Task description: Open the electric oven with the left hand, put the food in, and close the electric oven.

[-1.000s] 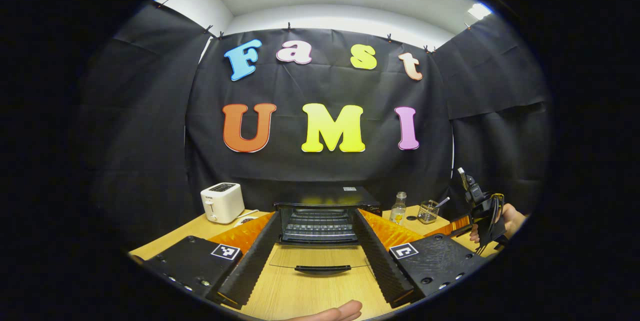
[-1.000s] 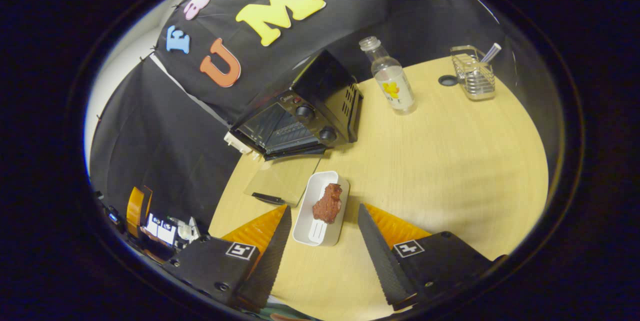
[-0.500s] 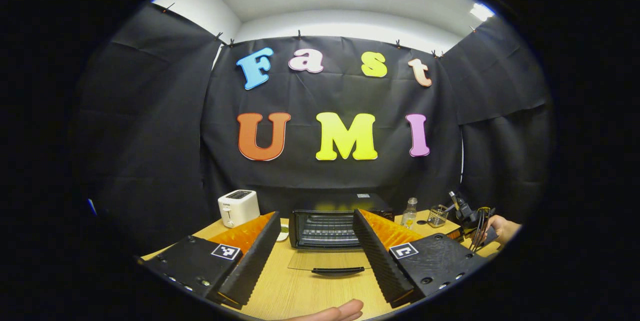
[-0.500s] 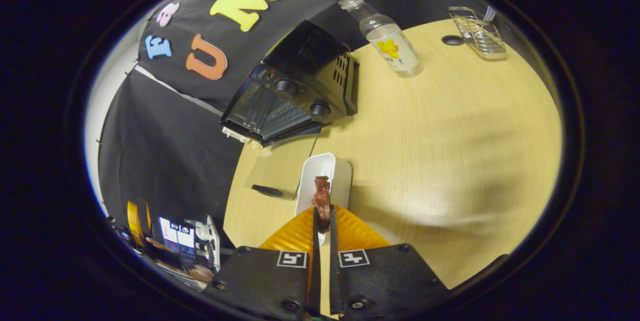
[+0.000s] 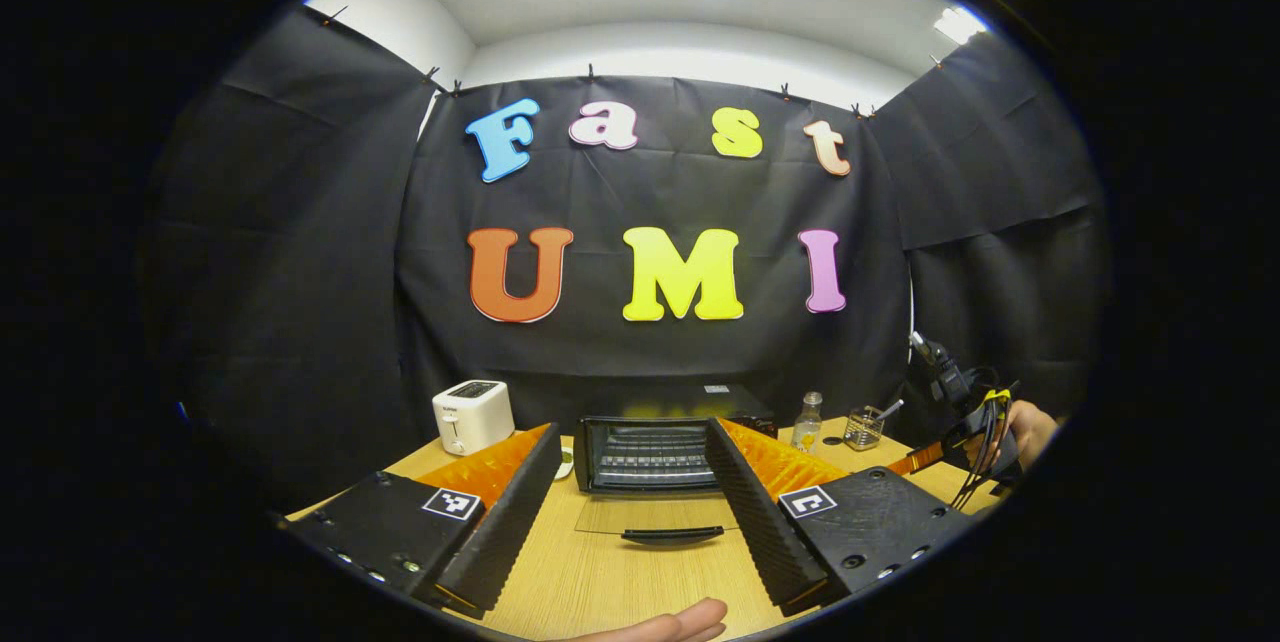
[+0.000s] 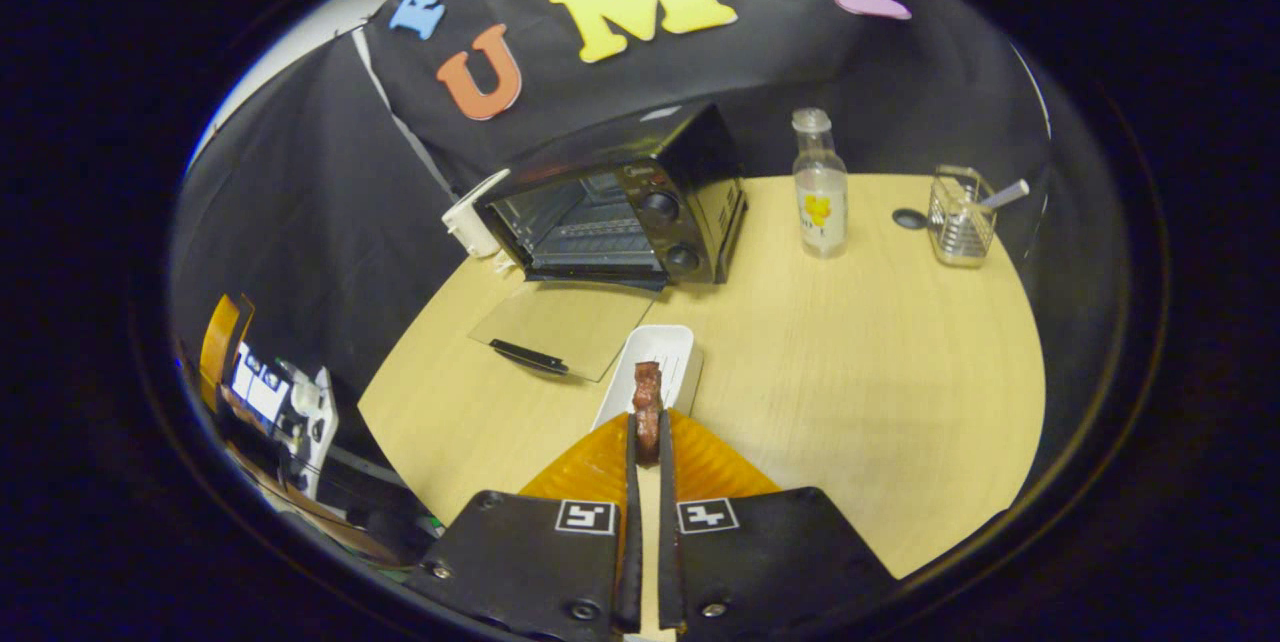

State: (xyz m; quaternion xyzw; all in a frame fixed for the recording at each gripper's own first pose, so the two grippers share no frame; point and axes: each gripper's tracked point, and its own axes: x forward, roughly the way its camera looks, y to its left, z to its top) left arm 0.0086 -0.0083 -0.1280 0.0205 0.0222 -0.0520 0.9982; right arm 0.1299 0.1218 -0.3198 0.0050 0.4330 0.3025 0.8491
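The black electric oven stands at the back of the table with its glass door folded flat down and the rack inside showing. My left gripper hangs open, well back from the oven, with nothing between its fingers. My right gripper is shut on the reddish-brown piece of food, held above the white tray that lies just right of the open door. In the left gripper view, the right gripper and the hand holding it appear at the far right.
A white toaster sits left of the oven. A small bottle and a wire holder with a utensil stand to its right. A fingertip shows at the table's near edge. The wooden table is bare on the right.
My right gripper went from open around the food to shut on it, then lifted it off the white tray. My left gripper drew back from the open oven.
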